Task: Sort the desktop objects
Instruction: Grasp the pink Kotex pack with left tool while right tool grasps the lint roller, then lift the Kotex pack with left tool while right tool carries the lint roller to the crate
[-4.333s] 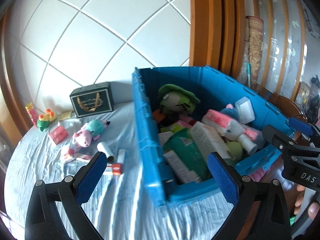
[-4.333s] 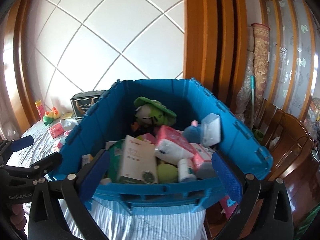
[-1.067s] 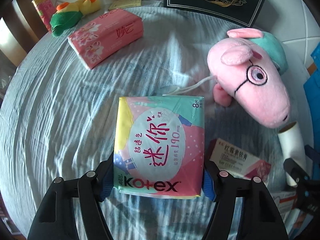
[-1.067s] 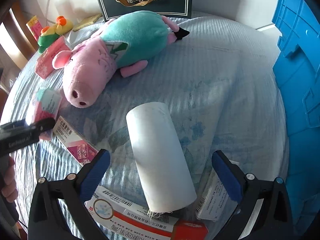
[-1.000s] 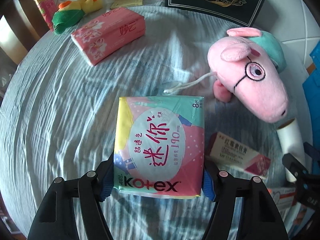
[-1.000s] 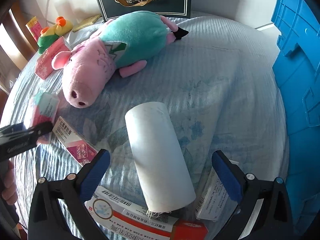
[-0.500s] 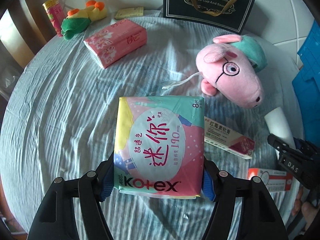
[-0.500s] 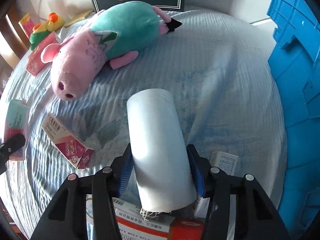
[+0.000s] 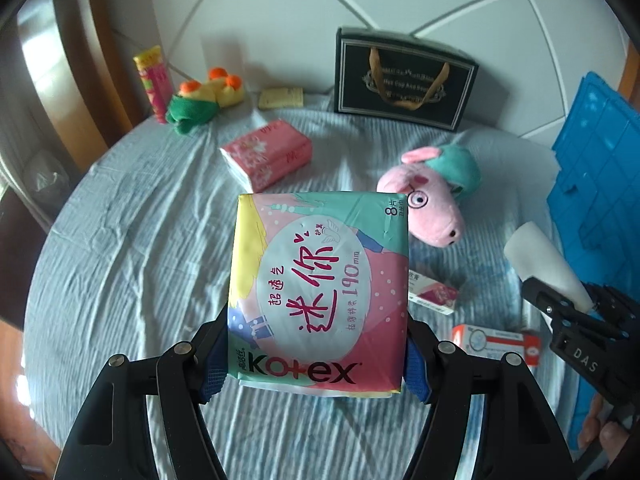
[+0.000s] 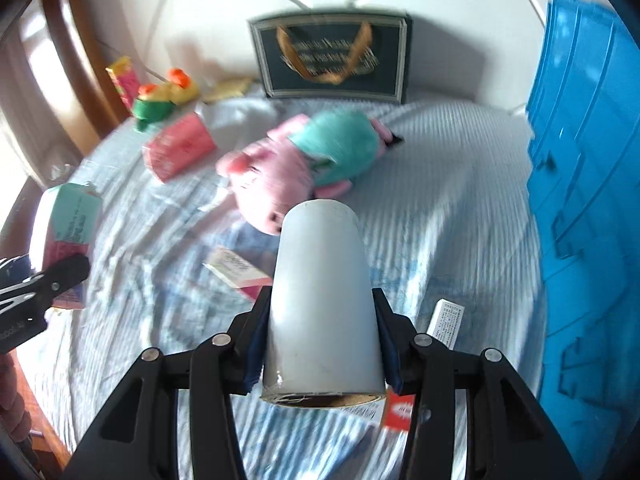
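My left gripper point(image 9: 318, 354) pinches a Kotex pad packet point(image 9: 320, 292) by its two side edges, held flat-on to the lens above the pale blue bedsheet point(image 9: 120, 248); the packet is square, glossy, teal and yellow at the top, pink below, with a white oval of red characters. My right gripper point(image 10: 320, 350) clamps a white roll point(image 10: 320, 300) between its pads, its jaws having just been closing on it; the roll points away toward twelve o'clock, smooth and plain, with a brown cardboard core showing at its near end.

Lying on the sheet, in the left wrist view: one pink pig plush point(image 9: 434, 200) with a teal body at two o'clock; one pink tissue pack point(image 9: 267, 154) at eleven; one green and yellow plush toy point(image 9: 202, 100) and one tall pink-and-yellow tube point(image 9: 154, 78) farther out at ten; one small yellow sachet point(image 9: 281, 98); one black gift bag point(image 9: 404, 84) with gold handles at twelve, upright against the tiled wall; two flat cartons at three, a pink and white carton point(image 9: 432, 292) and an orange and white carton point(image 9: 496, 342).

One blue crate point(image 10: 580, 200) fills the three o'clock edge, cut off by the frame so its contents are hidden. The right wrist view is motion-blurred; the bag's lettering is unreadable, and a white leaflet-like box point(image 10: 446, 322) beside the roll is too smeared to name.
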Tool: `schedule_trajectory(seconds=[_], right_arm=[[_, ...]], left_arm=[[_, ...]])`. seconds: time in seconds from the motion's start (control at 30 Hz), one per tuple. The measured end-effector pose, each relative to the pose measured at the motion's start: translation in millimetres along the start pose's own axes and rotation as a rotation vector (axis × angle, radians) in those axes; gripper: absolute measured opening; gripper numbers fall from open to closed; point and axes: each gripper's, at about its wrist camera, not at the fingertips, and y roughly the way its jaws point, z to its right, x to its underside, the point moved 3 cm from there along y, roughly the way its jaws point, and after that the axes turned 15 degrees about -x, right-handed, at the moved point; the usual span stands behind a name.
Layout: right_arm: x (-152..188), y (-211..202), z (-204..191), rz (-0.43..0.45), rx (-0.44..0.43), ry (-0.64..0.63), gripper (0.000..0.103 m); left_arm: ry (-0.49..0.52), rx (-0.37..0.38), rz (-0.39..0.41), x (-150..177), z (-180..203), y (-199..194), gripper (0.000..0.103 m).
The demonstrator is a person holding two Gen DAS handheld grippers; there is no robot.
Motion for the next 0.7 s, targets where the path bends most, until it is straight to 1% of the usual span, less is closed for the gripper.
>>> schedule_trajectory(seconds=[0.27,0.33,0.4,0.57,0.63,0.7], right_arm=[[1.5,-72.1,-60.1,0.116,-0.078,-0.134,0.046],[5.5,-91.8,-75.3,0.143,-0.088,-0.171,0.046],[9.9,-110.9,-87.7,0.169,-0.087,-0.195,0.046],[25.8,-158.5,-111.5,0.238,-0.046,-0.233,0.046],[33.3,-181.7,-121.7,0.276,-0.015,-0.235,0.046],[38.6,-197.2,-129.2,0.296,0.000,-0.236,0.046]], left_arm=[[-0.073,-0.046,0.103,22.3,-28.9,-75.3,0.069],[-0.084,-0.045,0.123,27.5,-33.7,-91.6,0.069],[-0.095,-0.039,0.150,32.7,-39.4,-108.5,0.069],[-0.098,0.011,0.236,43.1,-50.1,-149.5,0.069],[-0.096,0.027,0.253,48.8,-53.3,-161.8,0.069],[-0.098,0.051,0.272,56.5,-57.5,-174.5,0.069]])
